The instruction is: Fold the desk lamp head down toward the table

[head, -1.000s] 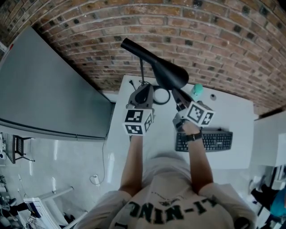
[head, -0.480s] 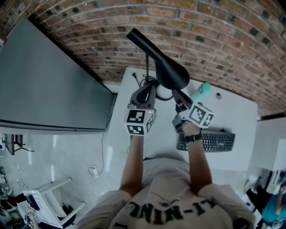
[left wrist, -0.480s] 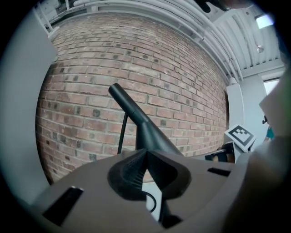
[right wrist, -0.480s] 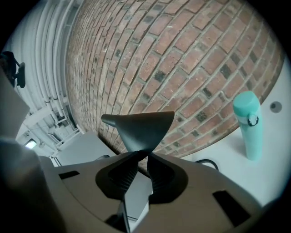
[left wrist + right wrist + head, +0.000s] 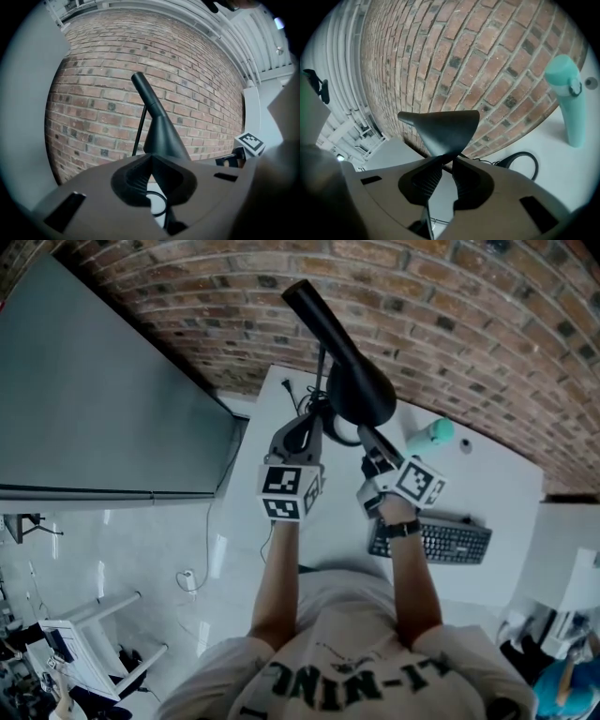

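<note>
The black desk lamp head (image 5: 356,390) slants over the white table (image 5: 487,484), wide shade end nearest me, on a thin stem (image 5: 322,371). My right gripper (image 5: 366,435) reaches up under the shade. In the right gripper view the shade's edge (image 5: 443,129) tapers into the jaw tips of the right gripper (image 5: 451,159); the jaws are opening with that edge still touching both. My left gripper (image 5: 314,420) is beside the stem. In its own view the left gripper (image 5: 151,159) has its tips together with nothing between them, and the lamp head (image 5: 161,136) stands beyond them.
A black ring (image 5: 520,153) lies on the table at the lamp's foot. A teal bottle (image 5: 429,435) stands right of the lamp and a black keyboard (image 5: 431,542) lies near the front edge. A brick wall (image 5: 450,315) runs behind; a grey panel (image 5: 94,409) is at the left.
The lamp head now slants more steeply in the head view, its narrow end higher in the picture. Both grippers stay close under the shade. The head camera has shifted, and the bottle shows more fully.
</note>
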